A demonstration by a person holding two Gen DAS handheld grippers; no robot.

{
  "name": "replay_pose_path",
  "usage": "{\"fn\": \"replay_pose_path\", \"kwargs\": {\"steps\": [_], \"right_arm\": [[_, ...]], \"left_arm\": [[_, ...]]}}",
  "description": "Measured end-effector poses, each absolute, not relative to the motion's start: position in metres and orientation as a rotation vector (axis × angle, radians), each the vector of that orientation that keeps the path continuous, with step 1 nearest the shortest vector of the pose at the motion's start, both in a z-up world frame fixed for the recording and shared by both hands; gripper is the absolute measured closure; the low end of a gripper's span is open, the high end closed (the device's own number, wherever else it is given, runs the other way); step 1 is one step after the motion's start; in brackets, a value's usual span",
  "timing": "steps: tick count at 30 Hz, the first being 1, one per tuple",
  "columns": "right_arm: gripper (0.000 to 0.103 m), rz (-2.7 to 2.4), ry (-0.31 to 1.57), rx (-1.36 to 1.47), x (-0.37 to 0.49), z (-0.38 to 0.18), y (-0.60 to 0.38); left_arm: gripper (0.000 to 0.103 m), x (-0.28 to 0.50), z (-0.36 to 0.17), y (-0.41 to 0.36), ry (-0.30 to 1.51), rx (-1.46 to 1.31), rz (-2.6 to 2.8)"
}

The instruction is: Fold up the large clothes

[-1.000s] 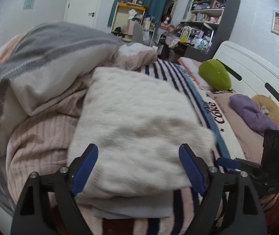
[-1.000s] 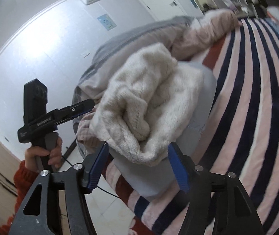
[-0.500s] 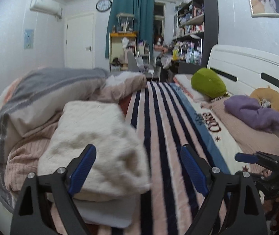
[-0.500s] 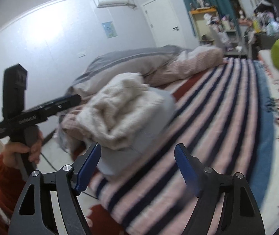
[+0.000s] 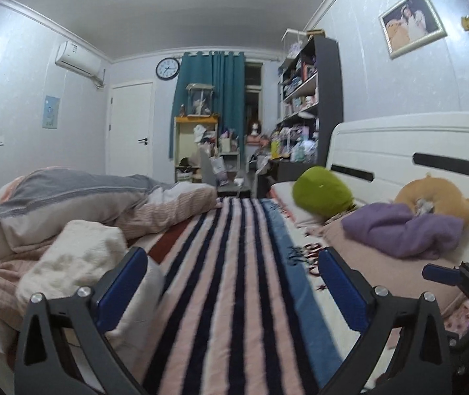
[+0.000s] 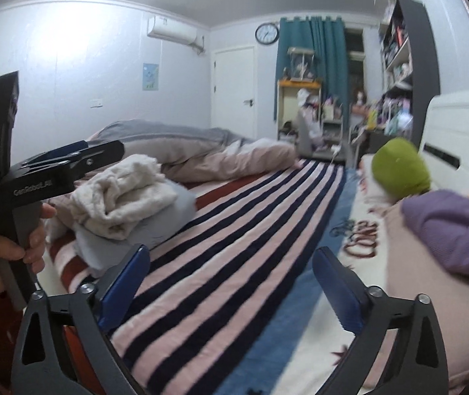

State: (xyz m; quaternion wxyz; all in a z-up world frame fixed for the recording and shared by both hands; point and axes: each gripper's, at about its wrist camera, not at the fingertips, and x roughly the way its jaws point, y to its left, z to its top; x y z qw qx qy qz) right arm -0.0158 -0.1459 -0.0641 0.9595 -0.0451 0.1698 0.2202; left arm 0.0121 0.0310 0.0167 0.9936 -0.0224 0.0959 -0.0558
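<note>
Left wrist: left gripper (image 5: 231, 283) gapes wide, jaws just opened, nothing between them; folded cream sweater (image 5: 79, 256) sits left on the striped blanket (image 5: 234, 279). Right wrist: right gripper (image 6: 231, 279) likewise spread and empty, sweater (image 6: 125, 194) stacked far left.

The bed (image 5: 234, 279) had a striped blanket. Folded clothes (image 6: 125, 197) sat near its left edge. A green pillow (image 5: 321, 191) lay by the headboard.
</note>
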Motion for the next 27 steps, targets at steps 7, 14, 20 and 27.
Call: {"fn": "replay_pose_path", "kwargs": {"steps": [7,14,20,27], "right_arm": [[0.0,0.383,0.265,-0.074,-0.037,-0.057,-0.171],[0.0,0.348,0.25,-0.029,-0.045,-0.057,-0.186],[0.0,0.356,0.259,-0.008,-0.046,-0.059,-0.187],[0.0,0.363,0.238,-0.017,-0.052,-0.056,-0.182]], "left_arm": [[0.001,0.001,0.017,0.004,0.174,-0.029,-0.139],[0.001,-0.001,0.015,0.003,0.181,-0.01,-0.115],[0.001,-0.003,0.013,0.006,0.184,-0.002,-0.102],[0.001,-0.005,0.014,0.01,0.193,-0.007,-0.107]]}}
